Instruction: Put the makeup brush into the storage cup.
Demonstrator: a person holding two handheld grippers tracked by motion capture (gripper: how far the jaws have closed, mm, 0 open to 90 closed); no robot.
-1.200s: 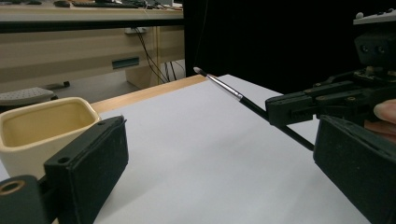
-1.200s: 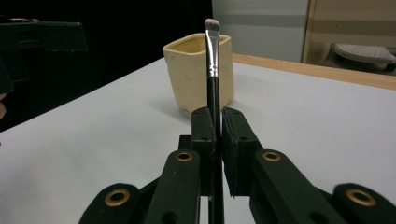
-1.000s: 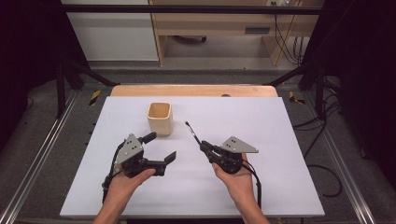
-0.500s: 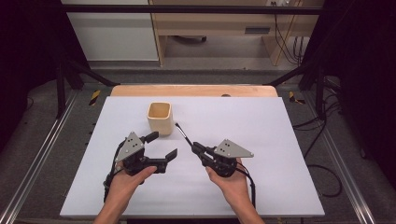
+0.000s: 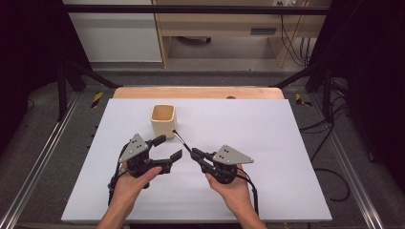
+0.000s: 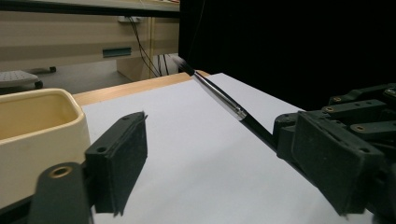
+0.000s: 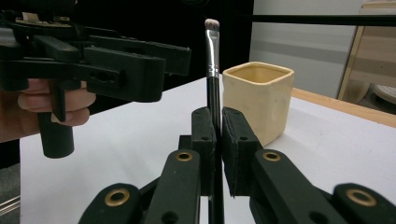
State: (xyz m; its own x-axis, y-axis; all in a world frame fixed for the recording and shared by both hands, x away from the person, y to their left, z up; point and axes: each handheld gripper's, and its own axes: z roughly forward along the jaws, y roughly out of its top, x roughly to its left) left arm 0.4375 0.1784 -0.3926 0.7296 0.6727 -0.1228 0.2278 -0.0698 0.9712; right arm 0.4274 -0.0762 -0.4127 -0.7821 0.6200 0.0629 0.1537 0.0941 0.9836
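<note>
Gripping a thin makeup brush (image 7: 212,70) by its black handle, the right gripper (image 5: 197,155) has its 2 jaws pressed tight against the stem, as the right gripper view shows plainly. The brush slants up and away from the jaws, bristle tip leading, toward the cream square cup (image 5: 164,119) that stands on the white table (image 5: 286,143). From the high view the tip sits just beside the cup's near right corner, not yet over the opening; whether it touches the wall is hard to say at this distance. The left gripper (image 5: 169,148) is held low beside the cup with its jaws spread wide and nothing between them, seemingly waiting.

Judging by this, the pick-up is done and the brush is on its way. What seems left: lift the tip above the rim, bring the brush over the cup, tilt it in and release. The cup looks empty so far.
</note>
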